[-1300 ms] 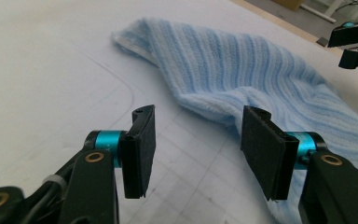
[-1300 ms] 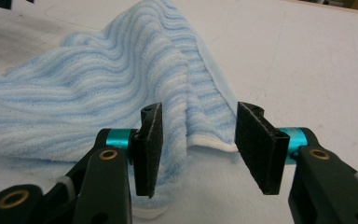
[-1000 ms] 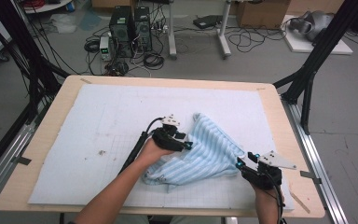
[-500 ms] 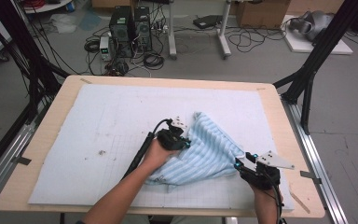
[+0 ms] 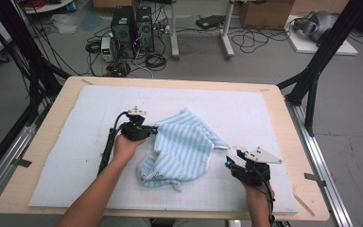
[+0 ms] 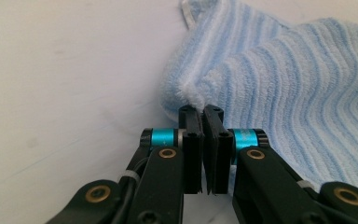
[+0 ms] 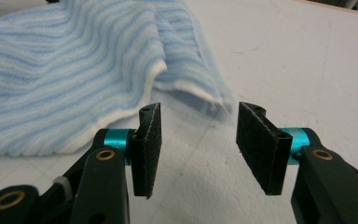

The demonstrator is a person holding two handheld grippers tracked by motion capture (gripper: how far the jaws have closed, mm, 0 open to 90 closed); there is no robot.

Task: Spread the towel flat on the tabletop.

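From above, we see the blue striped towel [image 5: 182, 149] crumpled mid-table on the white mat [image 5: 66, 156]. Our left gripper [image 6: 202, 112] is clamped on its left edge. Our right gripper [image 7: 198, 135], jaws apart and empty, must next likely reach the towel's near-right corner to spread it.

- Left gripper [image 6: 204, 114]: matte black body, two flat black jaws, turquoise metal collars either side of them, brass-coloured rivets in the linkage arms.
- Right gripper [image 7: 198, 135]: same black build, rough dark foam pads, turquoise collars, brass rivets.
- Grey three-cornered plate [image 5: 260, 154] atop the right gripper; black cables trail back from both.
- Forearms bare, no sleeves.
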